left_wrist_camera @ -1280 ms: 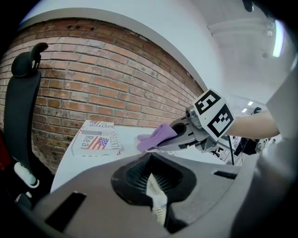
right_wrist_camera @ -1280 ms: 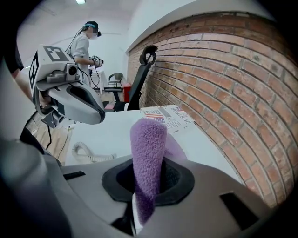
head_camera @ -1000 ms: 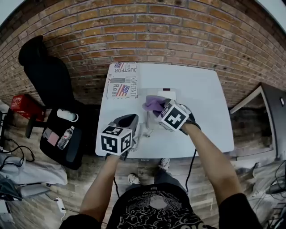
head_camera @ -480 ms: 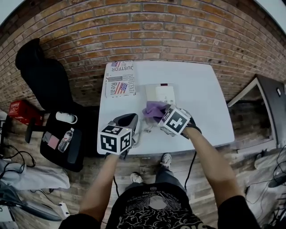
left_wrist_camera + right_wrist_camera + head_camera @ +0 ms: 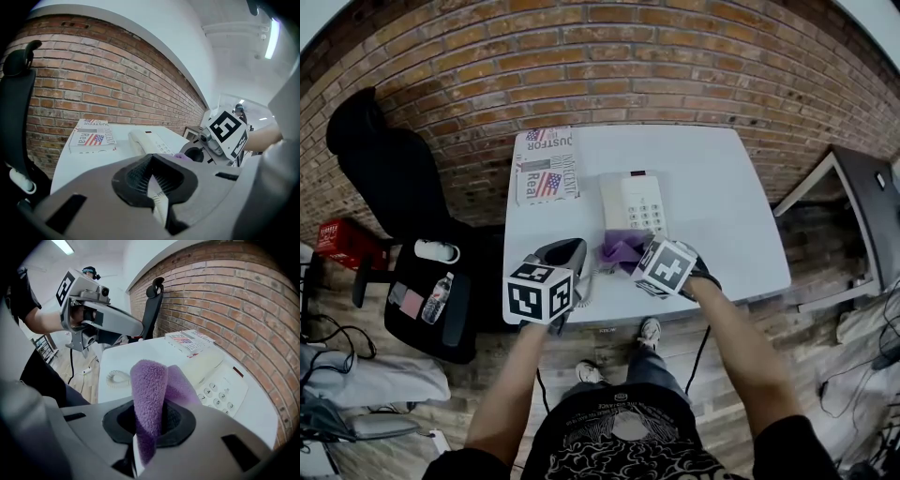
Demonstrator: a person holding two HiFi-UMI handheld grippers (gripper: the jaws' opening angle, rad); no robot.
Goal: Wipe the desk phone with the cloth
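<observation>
Where the cloth is: the fluffy purple cloth [image 5: 621, 247] is pinched in the jaws of the right hand-held gripper [image 5: 636, 255]. Its loose end reaches the near end of the cream push-button desk phone [image 5: 633, 200].
Phone: it lies flat near the middle of the white surface [image 5: 722, 206], with the keypad uncovered. A coiled white cord [image 5: 592, 279] trails toward the near edge.
Left hand-held gripper [image 5: 565, 255]: the jaws are together on nothing. It hangs over the near left part of the surface, beside the phone and apart from it.
Nearby: a printed paper with a flag picture [image 5: 546, 167] lies by the brick wall, apart from the phone.
Doing the wipe well: probably keep the grip firm, lay the cloth flat on the casing and stroke lengthwise with light pressure. That should keep the phone from sliding and the cord from snagging. The idle gripper could steady the phone.
Change: a second ago the cloth lay farther up, covering much of the phone. Now it is drawn back toward the person and the keys show. The left hand-held gripper is where it was.
</observation>
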